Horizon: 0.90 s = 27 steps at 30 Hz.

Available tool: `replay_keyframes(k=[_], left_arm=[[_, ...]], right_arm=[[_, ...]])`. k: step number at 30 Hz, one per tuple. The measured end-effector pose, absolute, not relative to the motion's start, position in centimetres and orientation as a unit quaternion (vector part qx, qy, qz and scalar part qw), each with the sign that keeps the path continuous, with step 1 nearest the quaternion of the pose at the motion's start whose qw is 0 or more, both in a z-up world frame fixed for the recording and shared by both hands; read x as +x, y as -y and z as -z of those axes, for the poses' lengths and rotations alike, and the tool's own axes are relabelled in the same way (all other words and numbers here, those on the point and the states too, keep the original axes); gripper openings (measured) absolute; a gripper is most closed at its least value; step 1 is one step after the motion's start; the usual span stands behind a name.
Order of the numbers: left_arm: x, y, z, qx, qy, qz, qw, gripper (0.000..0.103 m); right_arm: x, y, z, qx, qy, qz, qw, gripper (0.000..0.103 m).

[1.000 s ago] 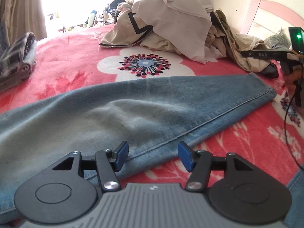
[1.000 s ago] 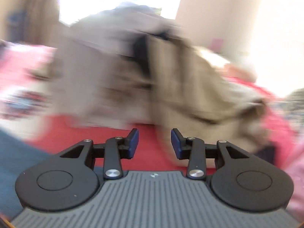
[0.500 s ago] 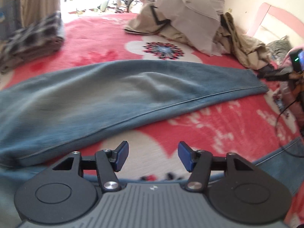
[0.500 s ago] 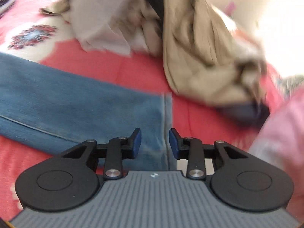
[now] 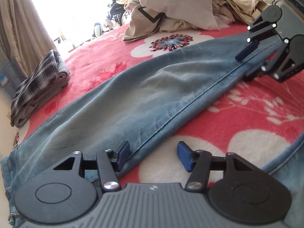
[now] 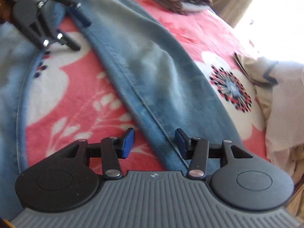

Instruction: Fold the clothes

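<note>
A pair of blue jeans (image 5: 152, 98) lies flat on the red floral blanket (image 5: 247, 114), one leg stretched diagonally. It also shows in the right wrist view (image 6: 161, 72). My left gripper (image 5: 153, 156) is open low over the leg's seam edge near the upper end, its left pad touching the denim; it also shows in the right wrist view (image 6: 79, 32). My right gripper (image 6: 154, 142) is open astride the seam at the leg's cuff end; it also shows in the left wrist view (image 5: 245, 66), jaws above and below the denim edge.
A heap of beige and white clothes (image 5: 180, 5) lies at the far side of the bed, also in the right wrist view (image 6: 281, 98). A folded plaid stack (image 5: 39, 83) sits at the left edge. A curtain (image 5: 20, 28) hangs beyond.
The left gripper has dropped lower and closer to the jeans' seam. The right gripper has swung round from the clothes heap to the cuff end and now straddles the denim edge.
</note>
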<state>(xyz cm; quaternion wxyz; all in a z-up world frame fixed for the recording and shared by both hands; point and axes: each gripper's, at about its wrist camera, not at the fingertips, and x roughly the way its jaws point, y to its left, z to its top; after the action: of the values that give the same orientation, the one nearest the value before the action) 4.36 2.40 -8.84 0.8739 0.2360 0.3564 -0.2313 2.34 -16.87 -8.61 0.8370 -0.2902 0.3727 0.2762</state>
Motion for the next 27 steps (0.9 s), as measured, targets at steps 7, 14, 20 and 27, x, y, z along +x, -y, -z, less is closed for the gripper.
replay_keyframes(k=[7,14,20,27], left_arm=[[4.6,-2.0,7.9,0.216,-0.353,0.24,0.878,0.003],[4.0,-2.1,8.3,0.227,-0.381,0.274,0.854,0.004],[3.4,-2.5,6.8,0.19,-0.392,0.311,0.845,0.032],[6.0,0.2,5.7,0.128,-0.377,0.32,0.86,0.049]], right_arm=[[2.2,17.6,8.2,-0.294,-0.369,-0.243,0.848,0.004],[1.8,19.0,9.0,-0.298,-0.4,-0.251,0.829,0.0],[1.7,20.9,7.2,-0.236,-0.409,-0.255,0.844,0.004],[6.1,22.8,4.3,-0.048,-0.352,-0.248,0.901,0.005]])
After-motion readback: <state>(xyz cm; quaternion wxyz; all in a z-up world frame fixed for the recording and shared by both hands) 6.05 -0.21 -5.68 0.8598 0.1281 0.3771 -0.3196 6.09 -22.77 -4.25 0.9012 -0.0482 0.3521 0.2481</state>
